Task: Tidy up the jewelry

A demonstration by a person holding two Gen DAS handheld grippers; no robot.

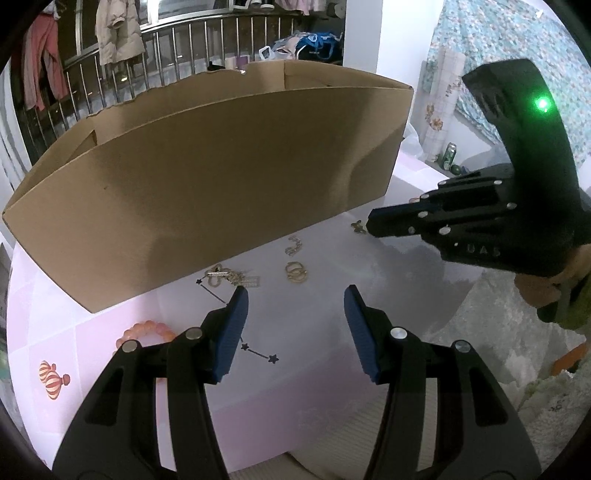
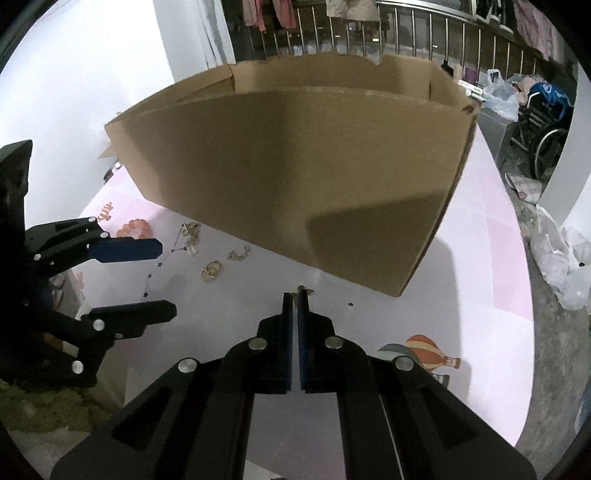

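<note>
A large brown cardboard box [image 1: 207,177] stands on the pink table; it also shows in the right wrist view [image 2: 295,177]. Jewelry lies in front of it: gold rings [image 1: 296,272], a silver chain piece [image 1: 293,245], a keychain cluster [image 1: 231,277], a star necklace [image 1: 258,350] and a peach bead bracelet [image 1: 146,332]. My left gripper [image 1: 295,306] is open and empty, just short of the rings. My right gripper [image 2: 295,295] is shut on a small gold earring [image 2: 304,290], also seen at its tip in the left wrist view [image 1: 357,226].
The table [image 1: 332,369] has a white-pink top with balloon stickers [image 2: 428,350]. A metal railing with hanging clothes [image 1: 118,33] stands behind the box. A green can [image 1: 448,155] stands at the right. Plastic bags [image 2: 561,258] lie on the floor.
</note>
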